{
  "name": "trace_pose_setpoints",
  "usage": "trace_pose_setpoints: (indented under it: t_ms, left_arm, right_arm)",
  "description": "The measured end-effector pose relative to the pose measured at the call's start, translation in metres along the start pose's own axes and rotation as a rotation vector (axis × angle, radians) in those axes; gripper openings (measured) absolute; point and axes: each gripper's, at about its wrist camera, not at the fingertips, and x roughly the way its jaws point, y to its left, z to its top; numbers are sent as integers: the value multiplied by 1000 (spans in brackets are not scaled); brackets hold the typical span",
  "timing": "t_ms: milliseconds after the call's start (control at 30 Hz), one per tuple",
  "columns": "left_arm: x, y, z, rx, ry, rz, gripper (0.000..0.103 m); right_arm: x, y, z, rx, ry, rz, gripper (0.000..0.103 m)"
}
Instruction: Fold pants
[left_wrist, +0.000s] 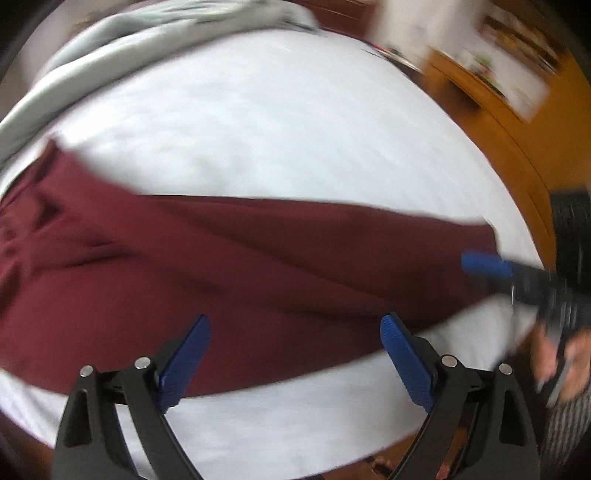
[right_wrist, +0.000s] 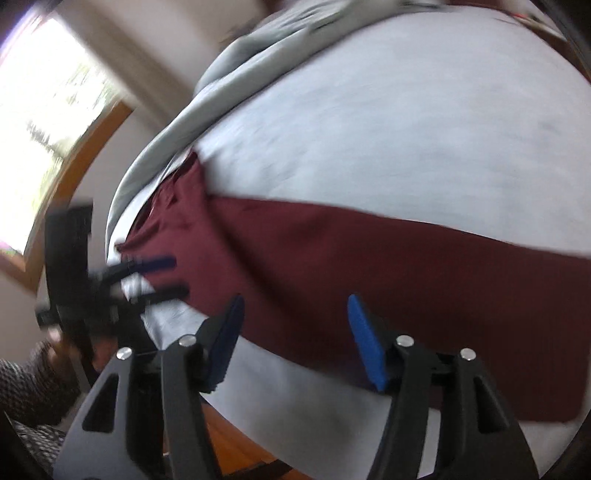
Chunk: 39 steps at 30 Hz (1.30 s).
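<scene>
A white bed sheet (left_wrist: 280, 122) fills both wrist views, with a rumpled grey blanket (left_wrist: 122, 40) bunched along its upper-left edge and orange-brown wooden furniture (left_wrist: 517, 122) blurred at the upper right of the left wrist view. A bright window (right_wrist: 48, 110) glows at the far left of the right wrist view.

Across the middle of each frame lie the maroon pants (left_wrist: 240, 266), spread in one long band on the sheet, the gathered, creased end toward the left and the narrower end tapering to the right. They look laid leg over leg, though the blur leaves that uncertain.

At the lower edge of the left wrist view the left gripper (left_wrist: 295, 354) hangs over the near hem with its blue pads spread wide and nothing between them. The right gripper (right_wrist: 295, 339), low in its own view, also stands parted and empty above the cloth; it shows again at the right of the left view, beside the tapered end, apart from the fabric.

The pants appear released after a lengthwise fold. The next move likely calls for pinching one end at both corners and carrying it over to the other.
</scene>
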Motion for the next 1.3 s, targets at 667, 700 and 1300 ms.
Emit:
trace_pose_setpoints:
  t_ms: [667, 700, 1300]
  left_arm:
    - [30, 129, 73, -291, 107, 124, 94]
    - [34, 130, 78, -286, 114, 140, 94]
    - [63, 142, 85, -401, 242, 136, 23]
  right_arm:
    - [116, 66, 18, -158, 207, 103, 7]
    - [116, 65, 17, -149, 201, 110, 7]
    - [114, 55, 17, -92, 170, 165, 7]
